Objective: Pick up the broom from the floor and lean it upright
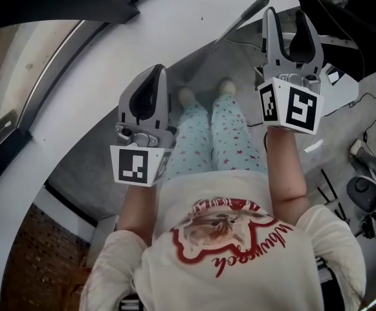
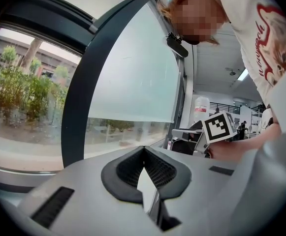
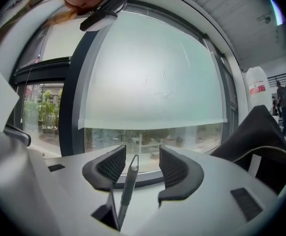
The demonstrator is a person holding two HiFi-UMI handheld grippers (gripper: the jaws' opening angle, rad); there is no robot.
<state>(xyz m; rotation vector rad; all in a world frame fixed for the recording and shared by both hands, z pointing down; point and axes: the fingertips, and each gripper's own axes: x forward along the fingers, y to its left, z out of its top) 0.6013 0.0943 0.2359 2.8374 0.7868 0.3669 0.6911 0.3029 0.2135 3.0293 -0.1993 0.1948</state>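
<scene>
The broom's grey handle (image 1: 243, 19) slants from the grey floor up to the left finger of my right gripper (image 1: 287, 15). In the right gripper view the handle (image 3: 128, 181) stands upright between the jaws, close to the left pad (image 3: 111, 166) and well apart from the right pad (image 3: 174, 166). The jaws are spread open and do not press it. The broom's head is hidden. My left gripper (image 1: 154, 73) hangs lower at the left, above the floor by the white curved sill (image 1: 110, 50). Its pads (image 2: 143, 149) meet at the tip, shut with nothing between them.
A dark window frame (image 1: 45, 76) curves along the left. A black jacket (image 1: 349, 11) lies on a white table at the upper right. Cables and a chair base (image 1: 369, 193) sit at the right. The person's legs in star-print trousers (image 1: 220, 135) stand between the grippers.
</scene>
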